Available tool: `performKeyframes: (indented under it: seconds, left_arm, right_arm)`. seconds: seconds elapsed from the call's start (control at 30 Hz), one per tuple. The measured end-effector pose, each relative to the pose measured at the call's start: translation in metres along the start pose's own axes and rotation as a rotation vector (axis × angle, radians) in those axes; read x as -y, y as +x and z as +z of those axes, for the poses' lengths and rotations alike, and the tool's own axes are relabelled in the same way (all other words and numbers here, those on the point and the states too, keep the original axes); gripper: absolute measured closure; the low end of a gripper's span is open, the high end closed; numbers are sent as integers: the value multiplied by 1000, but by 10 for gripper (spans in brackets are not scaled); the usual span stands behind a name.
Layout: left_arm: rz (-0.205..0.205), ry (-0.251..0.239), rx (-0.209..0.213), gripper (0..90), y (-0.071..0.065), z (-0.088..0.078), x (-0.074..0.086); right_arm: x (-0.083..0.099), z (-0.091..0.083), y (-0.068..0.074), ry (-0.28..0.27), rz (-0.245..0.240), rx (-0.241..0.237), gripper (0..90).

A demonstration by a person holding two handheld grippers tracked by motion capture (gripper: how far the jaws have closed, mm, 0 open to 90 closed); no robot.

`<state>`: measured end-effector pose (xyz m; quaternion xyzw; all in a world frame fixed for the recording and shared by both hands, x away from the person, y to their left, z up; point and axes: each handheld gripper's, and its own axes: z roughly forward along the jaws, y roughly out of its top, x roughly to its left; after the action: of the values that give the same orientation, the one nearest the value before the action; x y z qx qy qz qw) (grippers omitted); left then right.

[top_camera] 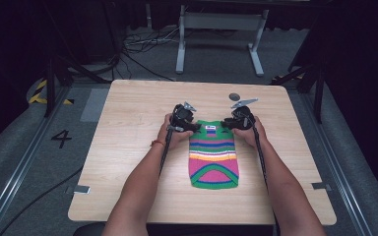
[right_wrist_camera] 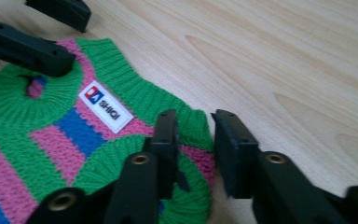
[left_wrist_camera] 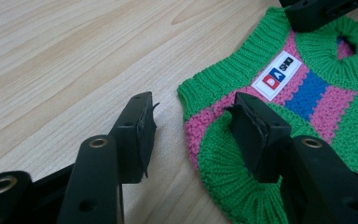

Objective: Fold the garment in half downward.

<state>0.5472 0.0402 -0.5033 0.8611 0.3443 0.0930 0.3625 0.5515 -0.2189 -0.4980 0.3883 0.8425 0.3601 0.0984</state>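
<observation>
High view: left hand-held gripper (top_camera: 195, 126) and right hand-held gripper (top_camera: 222, 124), jaws parted and unclamped, straddle the far corners of the sweater (top_camera: 214, 155) lying mid-surface (top_camera: 128, 147). Likely next: pinch both shoulders evenly.

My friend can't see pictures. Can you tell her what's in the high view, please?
A small striped knitted sweater in green, pink, blue and orange lies flat on a light wooden table. A person's two hands hold black two-jaw grippers at its top corners: the left gripper at one corner, the right gripper at the other. A grey floor with cables lies beyond.
</observation>
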Motion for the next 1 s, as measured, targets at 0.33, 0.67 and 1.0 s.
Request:
performKeyframes:
  seconds: [0.33, 0.67, 1.0]
  left_arm:
    - [28, 31, 55, 780, 1, -1, -7]
    - [97, 13, 9, 834, -7, -12, -14]
    - [126, -49, 37, 832, -15, -35, -12]
  right_arm:
    - [0, -4, 7, 11, -24, 20, 859]
    - [2, -24, 9, -76, -28, -6, 863]
    - [4, -48, 19, -117, -80, -43, 862]
